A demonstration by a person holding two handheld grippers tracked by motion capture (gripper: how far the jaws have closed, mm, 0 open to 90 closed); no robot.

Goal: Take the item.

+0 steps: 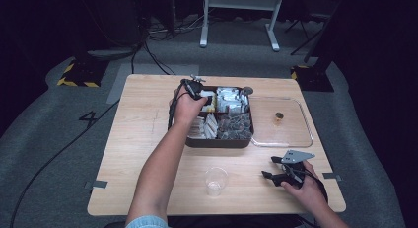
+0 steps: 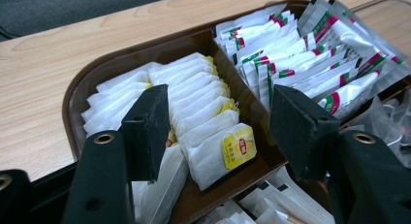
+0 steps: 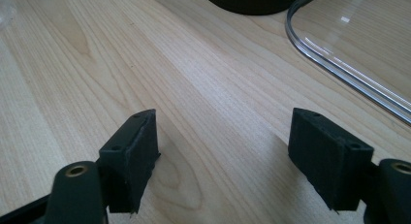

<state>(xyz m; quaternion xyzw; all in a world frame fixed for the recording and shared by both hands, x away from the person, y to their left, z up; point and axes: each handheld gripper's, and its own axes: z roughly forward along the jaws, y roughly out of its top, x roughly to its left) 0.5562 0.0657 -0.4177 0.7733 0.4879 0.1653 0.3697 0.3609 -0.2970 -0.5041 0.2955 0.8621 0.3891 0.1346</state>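
Tea bags (image 2: 203, 117) between open left tongs (image 2: 218, 132)

Hidden, cropped or illegible:

- Brown divided tray (image 2: 72, 95): near wall and right end cut off by the left gripper view's frame; in the high view, its left compartments covered by the person's left hand (image 1: 186, 109).
- Tea bags (image 2: 203, 122): front rows partly behind the left tool (image 2: 220, 132); yellow tag print too small to read.
- Foil sachets (image 2: 310, 54): lettering illegible.
- Small dark item (image 1: 279, 117) on the clear lid (image 1: 305, 132): too small to identify.
- Clear lid (image 3: 339, 64) in the right gripper view: cropped by the frame; the dark tray edge at the top is also cut off.
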